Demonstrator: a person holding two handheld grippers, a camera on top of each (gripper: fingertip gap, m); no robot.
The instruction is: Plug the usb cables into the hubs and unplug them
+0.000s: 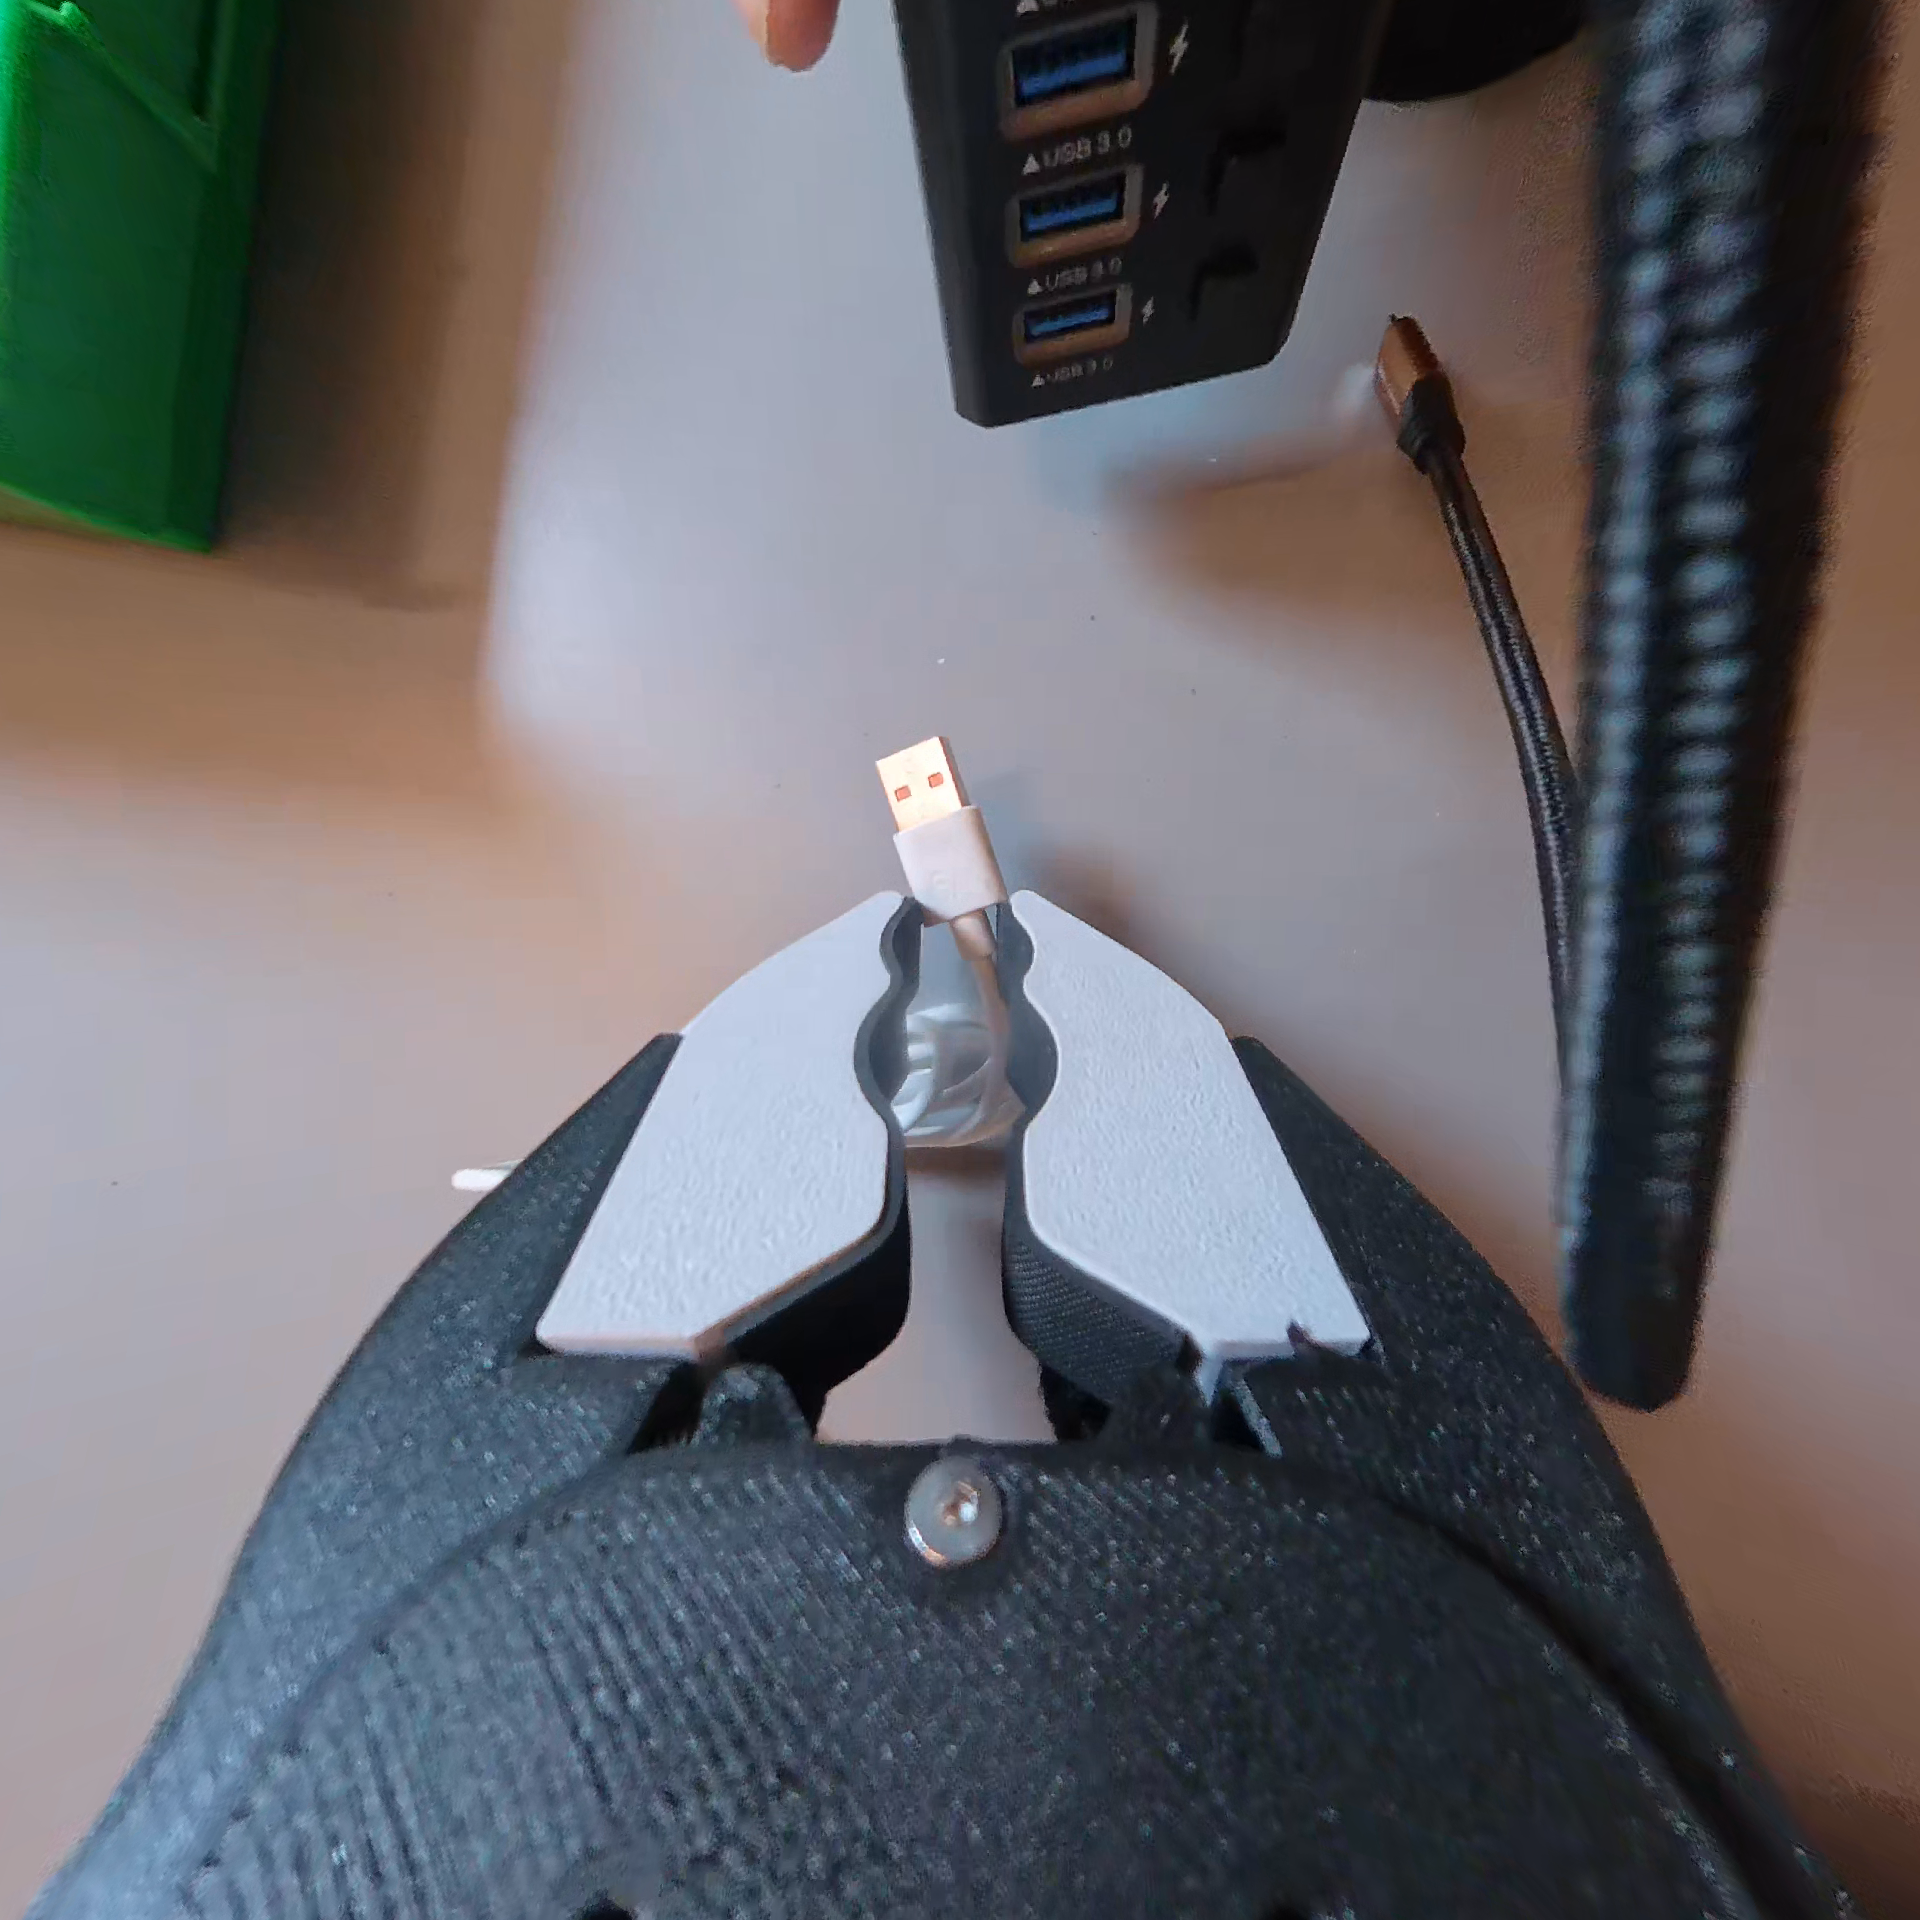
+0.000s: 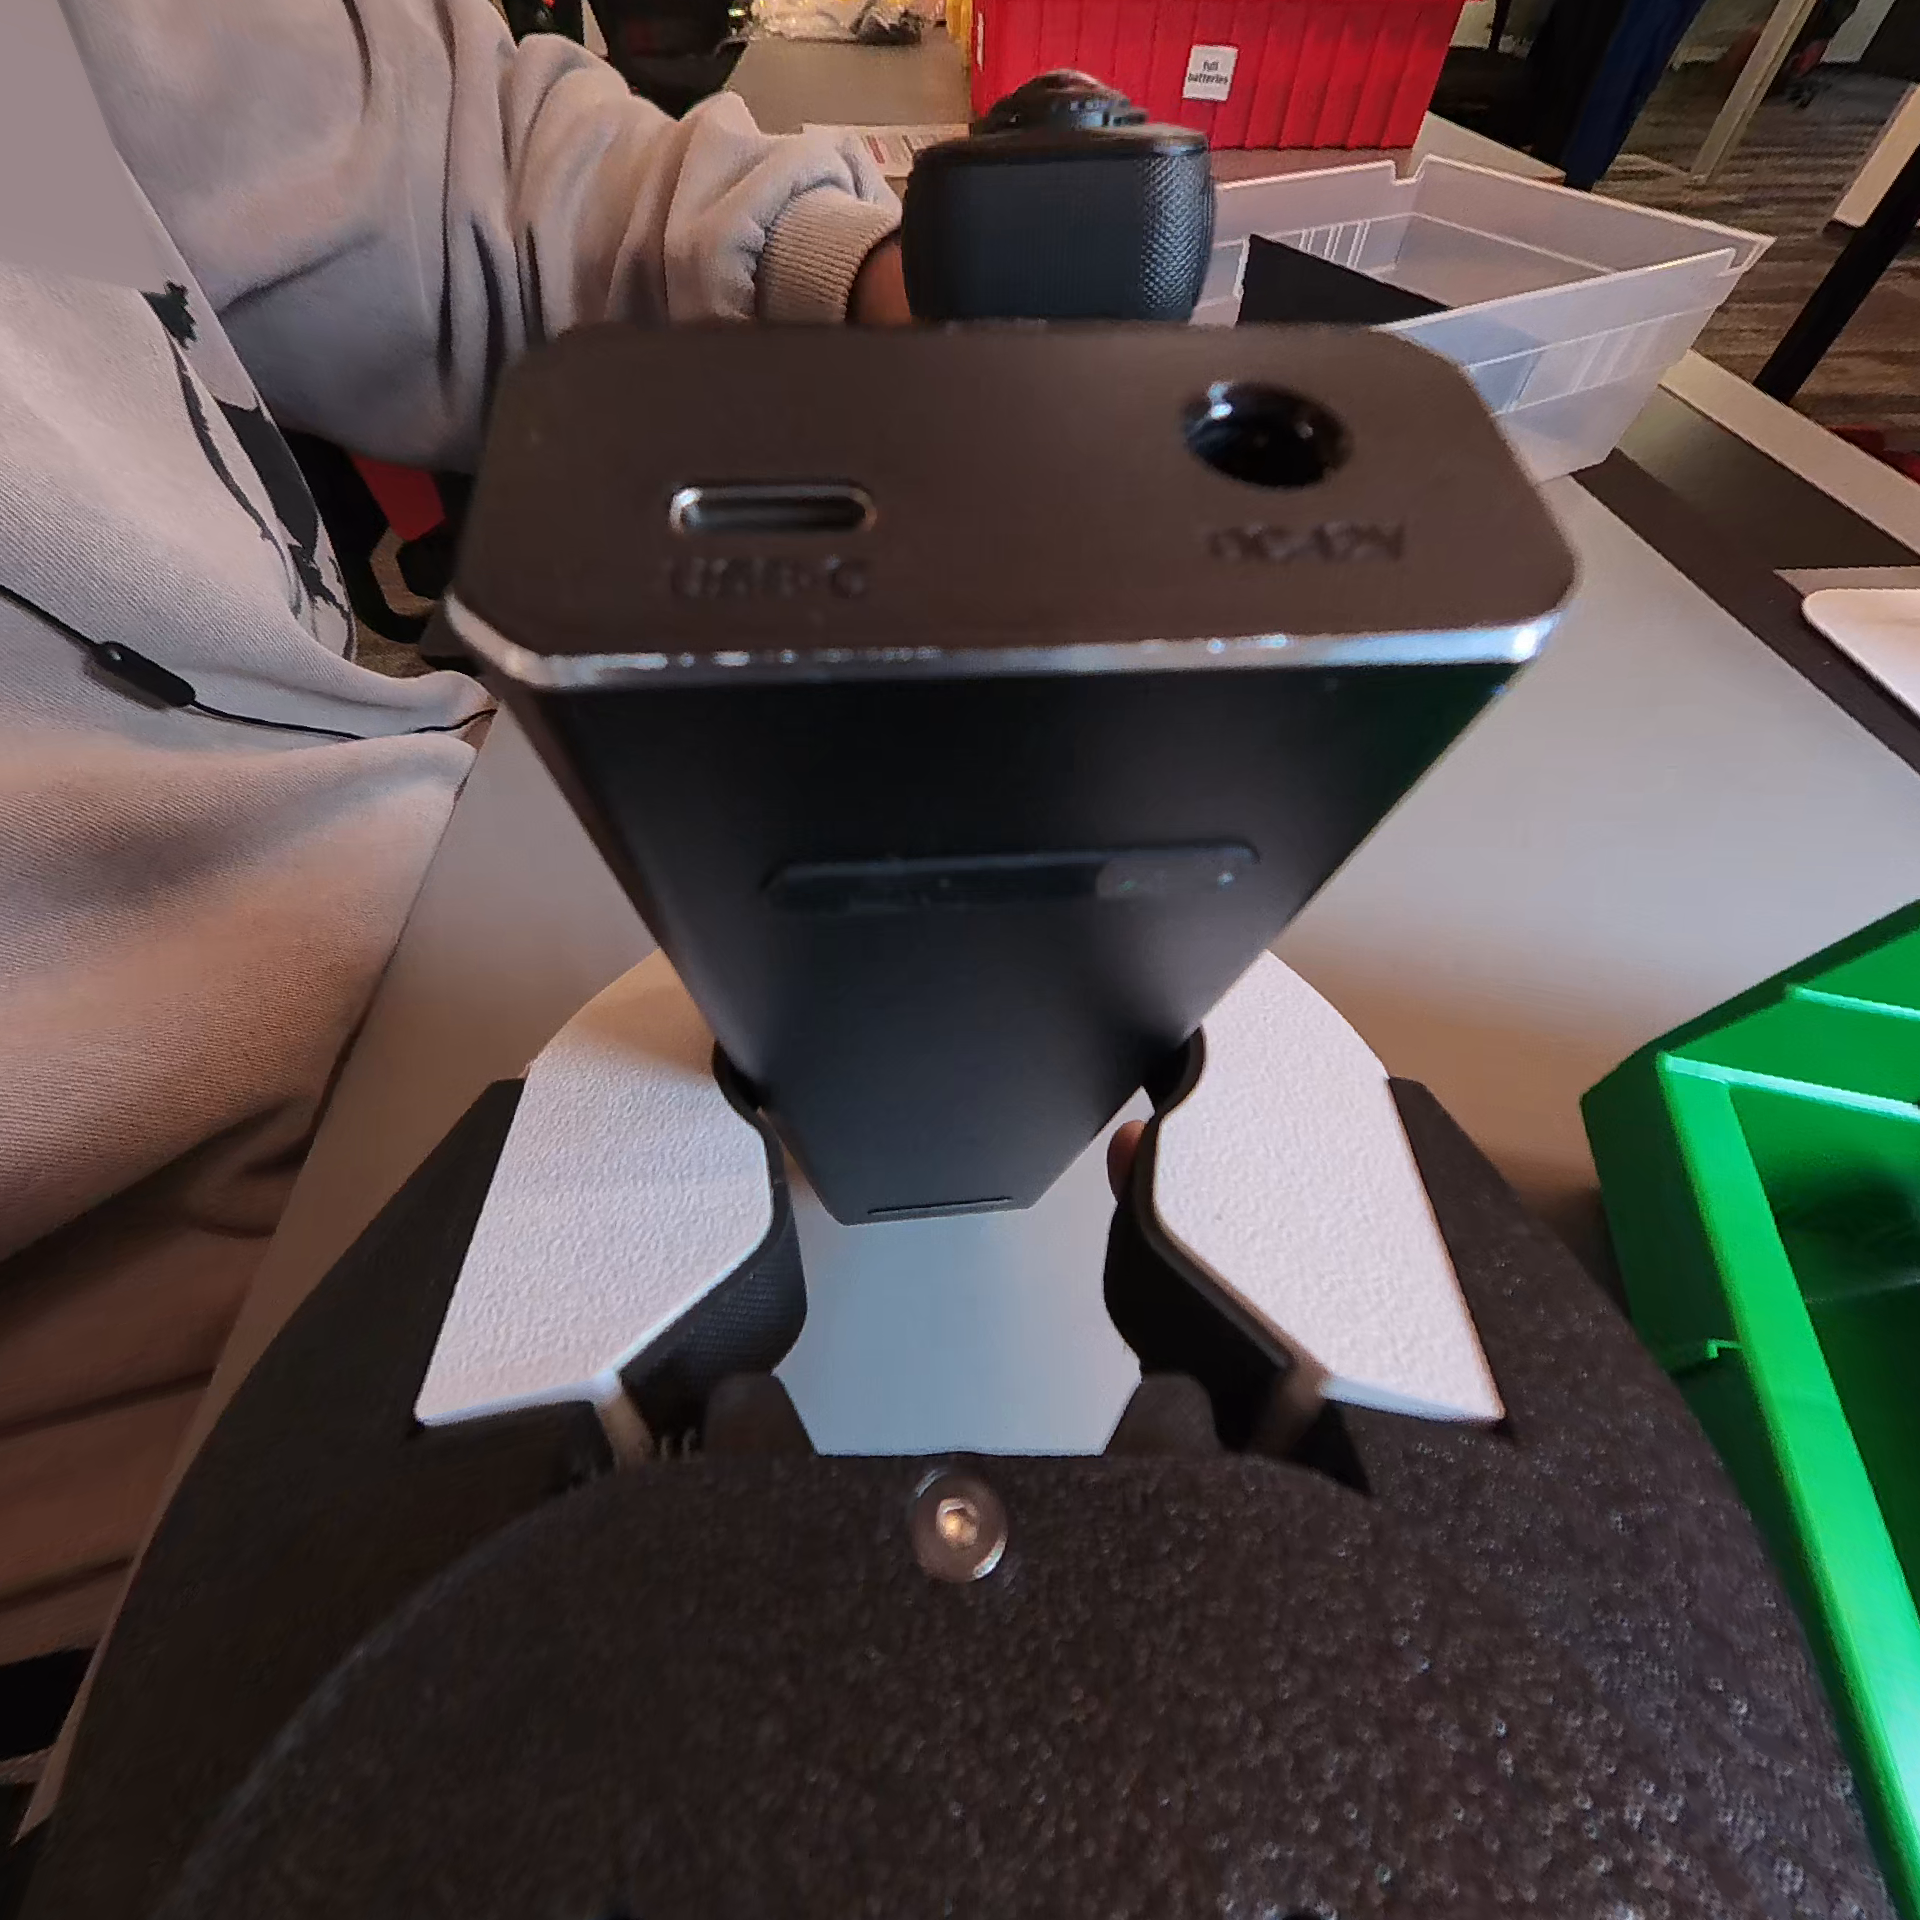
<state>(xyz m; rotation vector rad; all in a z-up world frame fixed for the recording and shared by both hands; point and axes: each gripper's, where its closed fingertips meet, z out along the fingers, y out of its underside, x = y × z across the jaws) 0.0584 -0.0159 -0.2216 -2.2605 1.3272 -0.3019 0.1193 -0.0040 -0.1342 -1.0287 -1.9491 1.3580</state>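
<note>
My left gripper [image 1: 961,914] is shut on a white USB cable [image 1: 940,831]. Its metal plug points up and away, toward a black hub [image 1: 1101,208] with several blue ports, held a short way beyond it above the table. My right gripper [image 2: 961,1091] is shut on that black hub [image 2: 997,810] and holds it upright, end face toward the camera. A black braided cable [image 1: 1496,644] with a metal plug lies on the table right of the hub.
A green bin [image 1: 114,270] stands at the left, also in the right wrist view [image 2: 1808,1247]. A thick black ribbed part [image 1: 1704,623] hangs close at the right. A person in a grey sweater [image 2: 208,623], a clear tray [image 2: 1538,270] and a red crate [image 2: 1195,62] are behind. There is about 11 centimeters between the tips of the two grippers.
</note>
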